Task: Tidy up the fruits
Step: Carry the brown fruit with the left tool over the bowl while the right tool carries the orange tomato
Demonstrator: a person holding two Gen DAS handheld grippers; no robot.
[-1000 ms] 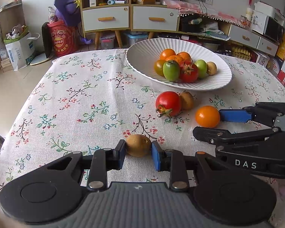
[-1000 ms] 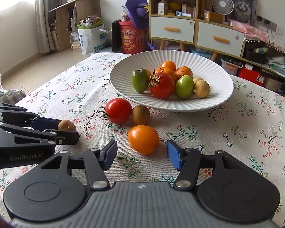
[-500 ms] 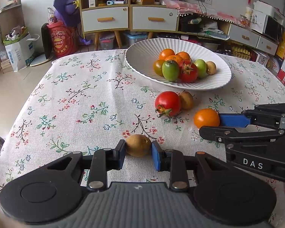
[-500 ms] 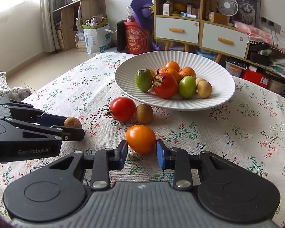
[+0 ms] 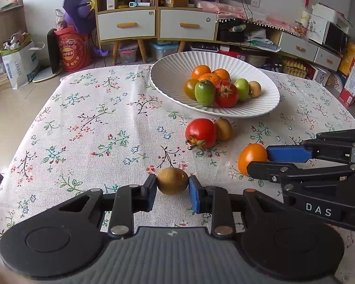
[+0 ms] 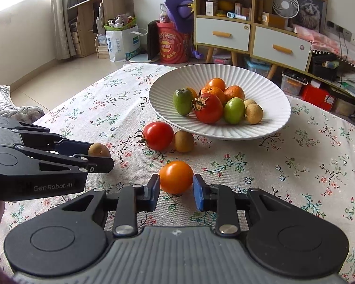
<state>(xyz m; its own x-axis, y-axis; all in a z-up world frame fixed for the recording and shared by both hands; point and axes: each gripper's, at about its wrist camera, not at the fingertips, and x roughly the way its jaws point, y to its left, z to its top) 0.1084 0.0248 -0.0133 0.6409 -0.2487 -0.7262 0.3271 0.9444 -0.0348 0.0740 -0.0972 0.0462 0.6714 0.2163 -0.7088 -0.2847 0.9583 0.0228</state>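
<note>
My left gripper [image 5: 172, 190] is shut on a small brown kiwi [image 5: 172, 181] low over the floral tablecloth; the kiwi also shows in the right wrist view [image 6: 99, 150]. My right gripper [image 6: 176, 189] is shut on an orange tomato [image 6: 176, 177], also seen from the left wrist view [image 5: 252, 157]. A red tomato [image 5: 200, 133] and a second brown kiwi [image 5: 223, 129] lie touching on the cloth in front of the white ribbed bowl [image 5: 168, 71]. The bowl [image 6: 267, 87] holds several orange, green, red and brown fruits.
The table with the floral cloth [image 5: 94, 123] ends at the far edge near a red bucket [image 5: 73, 52] and a drawer cabinet [image 5: 153, 23]. Boxes and shelves stand at the right [image 5: 343, 59]. A grey cushion [image 6: 11, 108] lies by the left edge.
My right gripper has moved forward and closed its fingers onto the orange tomato. My left gripper has kept its hold on the kiwi and has lifted slightly.
</note>
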